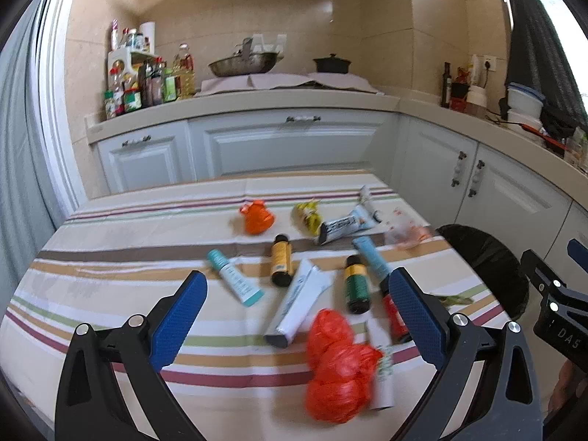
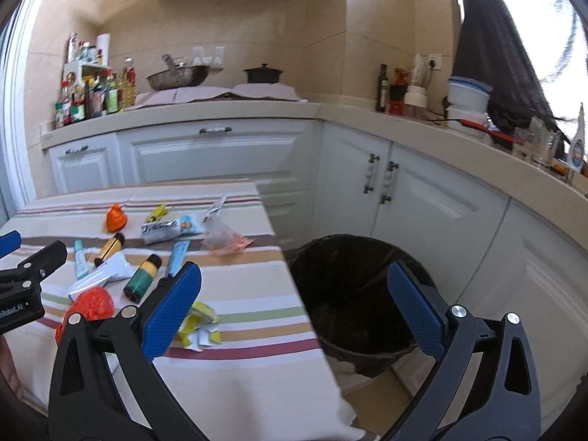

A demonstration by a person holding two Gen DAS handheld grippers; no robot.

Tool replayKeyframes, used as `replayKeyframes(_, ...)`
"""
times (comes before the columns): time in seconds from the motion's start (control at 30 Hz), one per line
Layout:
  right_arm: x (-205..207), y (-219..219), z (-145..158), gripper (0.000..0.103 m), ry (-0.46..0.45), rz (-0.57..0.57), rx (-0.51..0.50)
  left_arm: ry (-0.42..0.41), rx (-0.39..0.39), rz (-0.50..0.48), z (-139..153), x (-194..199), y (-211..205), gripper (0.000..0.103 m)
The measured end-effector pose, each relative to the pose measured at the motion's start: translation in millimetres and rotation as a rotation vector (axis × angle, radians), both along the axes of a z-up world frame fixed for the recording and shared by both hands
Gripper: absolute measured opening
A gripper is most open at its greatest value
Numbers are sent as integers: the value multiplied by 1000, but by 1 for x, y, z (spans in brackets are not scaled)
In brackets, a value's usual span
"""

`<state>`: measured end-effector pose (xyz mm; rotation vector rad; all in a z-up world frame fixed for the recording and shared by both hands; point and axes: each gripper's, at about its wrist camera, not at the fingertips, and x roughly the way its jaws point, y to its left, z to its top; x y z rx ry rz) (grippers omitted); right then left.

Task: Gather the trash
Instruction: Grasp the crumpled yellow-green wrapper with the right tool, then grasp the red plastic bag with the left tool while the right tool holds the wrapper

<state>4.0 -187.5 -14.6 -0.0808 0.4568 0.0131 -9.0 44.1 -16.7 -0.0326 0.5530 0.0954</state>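
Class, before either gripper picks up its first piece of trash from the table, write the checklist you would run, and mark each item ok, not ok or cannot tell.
1. Left gripper open and empty: ok.
2. Right gripper open and empty: ok.
3. Bin beside the table, mouth open: ok.
4. Red bag close in front of the left fingers: ok.
5. Yellow wrapper lies apart from the other trash: ok.
6. Bin has room left: cannot tell, inside is dark.
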Motion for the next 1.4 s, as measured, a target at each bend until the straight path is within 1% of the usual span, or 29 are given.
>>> replayKeyframes(0.1, 5, 10, -10, 99, 28, 28, 12, 17, 2, 17, -5, 0, 10, 96)
replayKeyframes(0.17, 9, 18, -18, 96, 50, 46, 12, 31, 4, 31, -9, -1, 18, 96)
replayKeyframes(0.2, 11, 21, -21, 95, 60, 53, 11, 39, 4, 35, -12, -1, 21, 96)
replayKeyframes(0.27, 16, 28, -27, 84, 89, 72, 9, 54, 2, 49, -16, -1, 28, 96)
replayKeyframes(0.4, 25, 39, -42, 77, 140, 102, 6, 71, 12, 67, -21, -2, 39, 96)
replayKeyframes(0.47, 30, 46, -49, 70, 169, 118, 1, 75, 16, 75, -24, -2, 43, 96)
replayKeyframes(0.5, 32, 47, -52, 68, 179, 122, 0, 78, 14, 77, -25, -2, 46, 96)
replayKeyframes(0.6, 37, 50, -59, 58, 210, 134, 1, 87, 3, 79, -27, -1, 49, 96)
replayKeyframes(0.63, 39, 51, -62, 51, 224, 141, 4, 90, 1, 77, -28, 0, 50, 96)
replayKeyframes(0.67, 40, 51, -63, 45, 234, 146, 6, 93, -3, 73, -28, 0, 50, 96)
replayKeyframes(0.7, 42, 50, -65, 42, 248, 153, 9, 96, -6, 69, -28, 1, 49, 96)
replayKeyframes(0.73, 42, 50, -67, 35, 254, 157, 12, 98, -8, 64, -28, 1, 48, 96)
replayKeyframes(0.77, 42, 50, -68, 30, 260, 169, 20, 100, -9, 59, -28, 2, 46, 96)
replayKeyframes(0.97, 39, 47, -65, 30, 242, 174, 30, 106, -21, 26, -29, 1, 37, 96)
replayKeyframes(1.1, 34, 41, -56, 30, 209, 164, 33, 107, -26, 16, -28, 0, 28, 96)
replayKeyframes(1.27, 28, 27, -47, 30, 169, 136, 23, 120, -40, -6, -29, -2, 14, 96)
replayKeyframes(1.4, 24, 10, -44, 30, 158, 110, 37, 120, -27, -34, -31, -5, -1, 96)
